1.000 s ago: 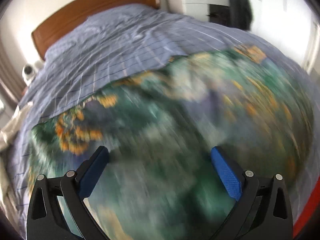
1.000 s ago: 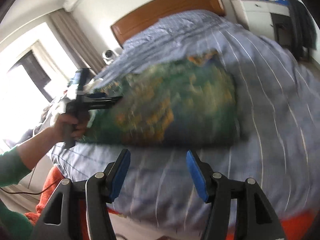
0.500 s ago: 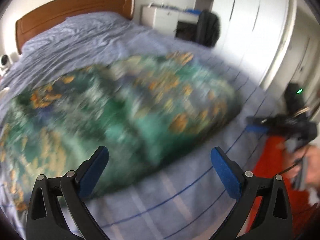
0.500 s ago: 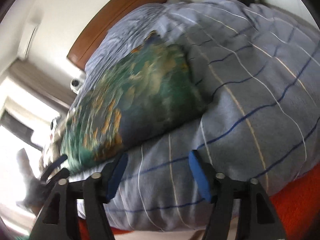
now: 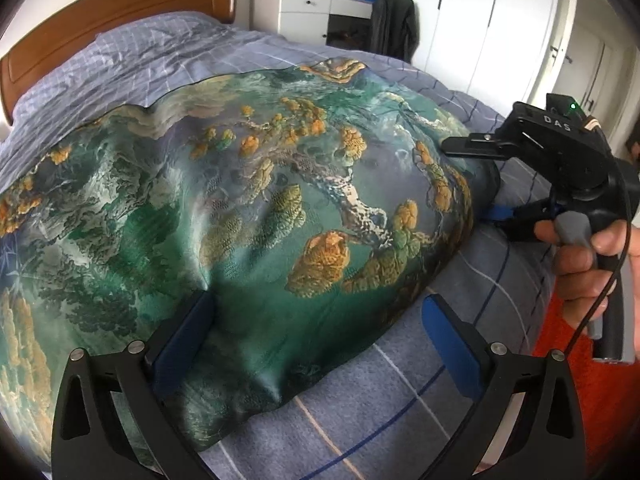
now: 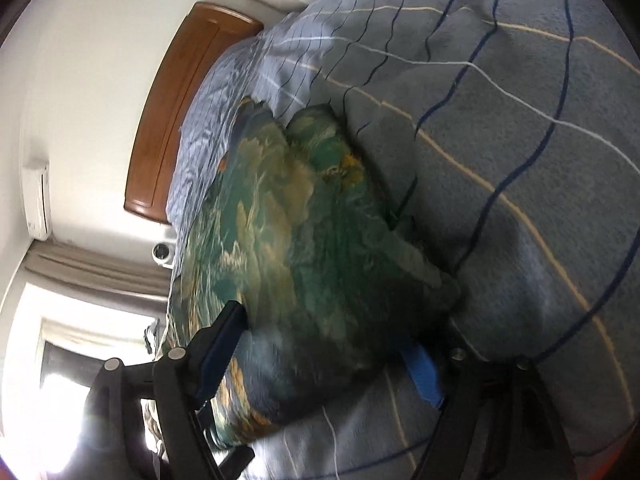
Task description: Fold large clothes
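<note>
A silky green garment point(image 5: 280, 208) printed with gold and orange landscape lies folded on the blue striped bed cover point(image 5: 400, 392). My left gripper point(image 5: 316, 320) stands open over its near corner. One finger point(image 5: 188, 336) rests on the cloth and the other is over bare cover. In the left wrist view a hand point(image 5: 580, 248) holds my right gripper point(image 5: 484, 180) at the garment's right edge, rolled onto its side. Its jaws are opening, one finger above the cloth and one at bed level. In the right wrist view the garment point(image 6: 304, 240) edge sits between the right gripper point(image 6: 320, 356) fingers, not pinched.
A wooden headboard point(image 5: 112, 12) closes the far end of the bed. A white desk point(image 5: 304, 12), a dark jacket on a chair point(image 5: 394, 24) and white wardrobes point(image 5: 480, 24) stand beyond. Orange-red cloth point(image 5: 560, 340) shows past the bed's edge. A window with curtains point(image 6: 80, 320) is on the other side.
The left gripper swung from over the middle of the garment to its near right corner. The right gripper rolled onto its side, dropped to the garment's edge, and its jaws widened around the cloth.
</note>
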Action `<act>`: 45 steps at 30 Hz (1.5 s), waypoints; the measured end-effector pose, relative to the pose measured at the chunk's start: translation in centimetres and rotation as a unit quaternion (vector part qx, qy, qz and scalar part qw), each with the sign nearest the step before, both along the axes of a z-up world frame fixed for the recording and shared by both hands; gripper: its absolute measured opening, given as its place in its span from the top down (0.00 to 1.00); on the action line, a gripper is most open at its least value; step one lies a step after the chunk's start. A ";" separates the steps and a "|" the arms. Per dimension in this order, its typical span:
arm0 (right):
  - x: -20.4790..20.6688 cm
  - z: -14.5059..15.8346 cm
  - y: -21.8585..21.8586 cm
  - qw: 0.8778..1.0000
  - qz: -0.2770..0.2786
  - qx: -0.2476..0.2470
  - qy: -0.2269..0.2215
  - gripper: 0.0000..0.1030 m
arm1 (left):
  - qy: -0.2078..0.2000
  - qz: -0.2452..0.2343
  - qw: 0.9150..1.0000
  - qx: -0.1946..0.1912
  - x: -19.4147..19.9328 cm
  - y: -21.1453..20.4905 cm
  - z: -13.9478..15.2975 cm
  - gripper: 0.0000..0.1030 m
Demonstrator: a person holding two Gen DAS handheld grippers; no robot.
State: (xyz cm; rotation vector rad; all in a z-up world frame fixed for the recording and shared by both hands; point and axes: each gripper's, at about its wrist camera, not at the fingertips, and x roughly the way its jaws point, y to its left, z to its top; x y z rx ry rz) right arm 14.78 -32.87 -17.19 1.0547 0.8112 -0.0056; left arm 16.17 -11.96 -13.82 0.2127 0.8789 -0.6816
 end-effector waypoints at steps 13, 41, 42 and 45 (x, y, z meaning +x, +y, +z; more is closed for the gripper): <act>-0.4 0.4 0.6 0.999 0.042 -0.024 -0.018 0.25 | -0.014 -0.003 1.000 0.021 -1.0 -0.3 0.0 0.01; -1.2 0.6 1.5 0.995 0.074 -0.058 -0.017 0.25 | 0.033 0.070 0.996 -0.031 -0.6 5.4 3.3 0.01; -1.2 0.6 1.5 0.995 0.074 -0.059 -0.016 0.25 | 0.027 0.072 0.997 -0.031 -0.2 5.4 3.7 0.01; -1.2 0.7 1.4 0.996 0.075 -0.056 -0.010 0.25 | 0.022 0.100 0.994 -0.035 1.4 6.0 4.5 0.01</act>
